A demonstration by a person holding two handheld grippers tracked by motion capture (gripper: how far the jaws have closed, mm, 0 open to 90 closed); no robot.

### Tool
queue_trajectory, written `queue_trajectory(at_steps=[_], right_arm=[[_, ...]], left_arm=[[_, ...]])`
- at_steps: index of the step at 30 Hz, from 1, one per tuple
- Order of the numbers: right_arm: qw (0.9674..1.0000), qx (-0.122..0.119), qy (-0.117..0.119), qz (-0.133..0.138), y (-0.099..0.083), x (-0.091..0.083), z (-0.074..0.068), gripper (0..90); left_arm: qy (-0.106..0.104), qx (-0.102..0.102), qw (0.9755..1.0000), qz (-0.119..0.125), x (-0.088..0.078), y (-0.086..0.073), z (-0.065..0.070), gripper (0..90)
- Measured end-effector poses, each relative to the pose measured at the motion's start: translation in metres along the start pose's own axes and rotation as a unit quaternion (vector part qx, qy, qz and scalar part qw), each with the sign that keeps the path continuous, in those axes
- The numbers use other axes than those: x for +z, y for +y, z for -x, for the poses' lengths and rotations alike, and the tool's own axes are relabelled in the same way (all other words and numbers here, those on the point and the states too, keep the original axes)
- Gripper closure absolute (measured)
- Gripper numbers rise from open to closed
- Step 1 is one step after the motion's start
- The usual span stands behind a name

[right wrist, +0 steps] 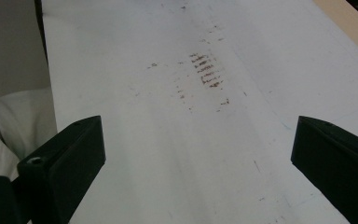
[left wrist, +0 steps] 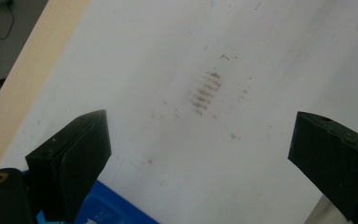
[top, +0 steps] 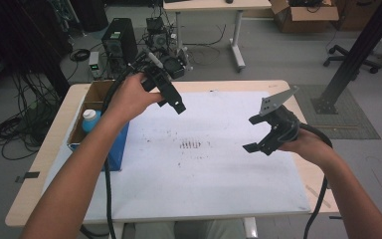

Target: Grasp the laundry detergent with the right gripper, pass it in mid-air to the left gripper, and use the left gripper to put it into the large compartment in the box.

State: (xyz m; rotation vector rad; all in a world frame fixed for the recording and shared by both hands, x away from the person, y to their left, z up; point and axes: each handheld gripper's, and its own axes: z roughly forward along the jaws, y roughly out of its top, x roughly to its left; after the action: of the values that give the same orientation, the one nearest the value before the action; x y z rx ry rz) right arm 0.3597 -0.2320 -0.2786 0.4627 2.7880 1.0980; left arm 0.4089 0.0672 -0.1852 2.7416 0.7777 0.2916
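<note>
Bottle (top: 90, 120) in cardboard box (top: 95, 91), 9 o'clock of white mat (top: 209, 169) | left gripper (top: 171, 99) and right gripper (top: 256, 134) both gaping wide, empty | we judge it light, slick plastic; grip below the cap.

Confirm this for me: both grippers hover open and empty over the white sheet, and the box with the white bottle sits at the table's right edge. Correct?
One thing is off. In the high view the box with the white bottle sits at the table's left edge, beside the left gripper, not the right. The rest holds: the left gripper and the right gripper are open and empty over the white sheet.
</note>
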Motion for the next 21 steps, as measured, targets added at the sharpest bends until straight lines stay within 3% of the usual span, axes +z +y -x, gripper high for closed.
queue_trajectory(at_steps=[6, 11, 14, 21], right_arm=[[1.0, -0.001, 0.002, -0.008, 0.005, 0.005, 0.002, 2.6], [0.9999, -0.004, 0.005, -0.012, 0.008, 0.009, 0.004, 2.6], [0.9999, -0.003, 0.006, -0.012, 0.009, 0.01, 0.005, 2.6], [0.9999, -0.008, 0.008, -0.012, 0.009, 0.011, 0.006, 2.6]], left_arm=[[-0.007, 0.033, 0.9994, 0.007, 0.006, 0.005, 0.005, 6.1], [-0.015, 0.046, 0.9988, 0.006, 0.012, 0.01, 0.007, 6.0], [-0.024, 0.067, 0.9974, 0.002, 0.017, 0.014, 0.013, 6.0], [-0.031, 0.079, 0.9964, 0.002, 0.023, 0.02, 0.017, 6.6]])
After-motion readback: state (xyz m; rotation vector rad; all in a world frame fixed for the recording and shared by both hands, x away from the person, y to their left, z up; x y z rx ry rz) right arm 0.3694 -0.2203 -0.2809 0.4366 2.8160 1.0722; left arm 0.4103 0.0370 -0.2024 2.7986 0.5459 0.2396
